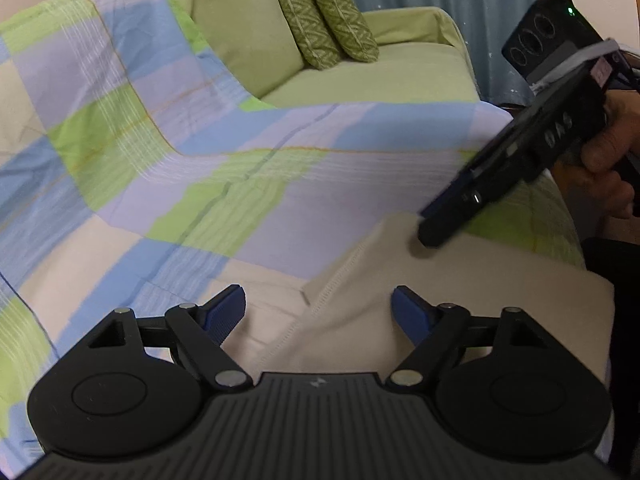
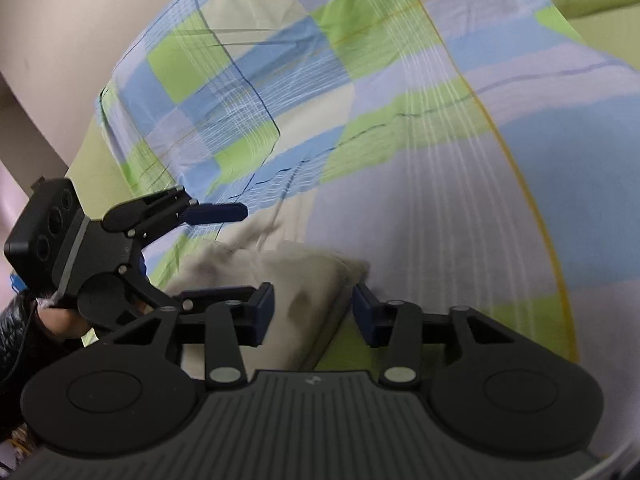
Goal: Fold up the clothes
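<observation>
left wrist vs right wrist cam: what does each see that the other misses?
Left wrist only: two green patterned cushions on the green sofa, and a blue curtain.
Right wrist only: the left gripper from outside, jaws apart.
Both: the beige garment lying on the checked sheet.

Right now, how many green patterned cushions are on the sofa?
2. Both lean side by side against the sofa backrest: one cushion left, the other cushion right, touching. More may be hidden.
</observation>
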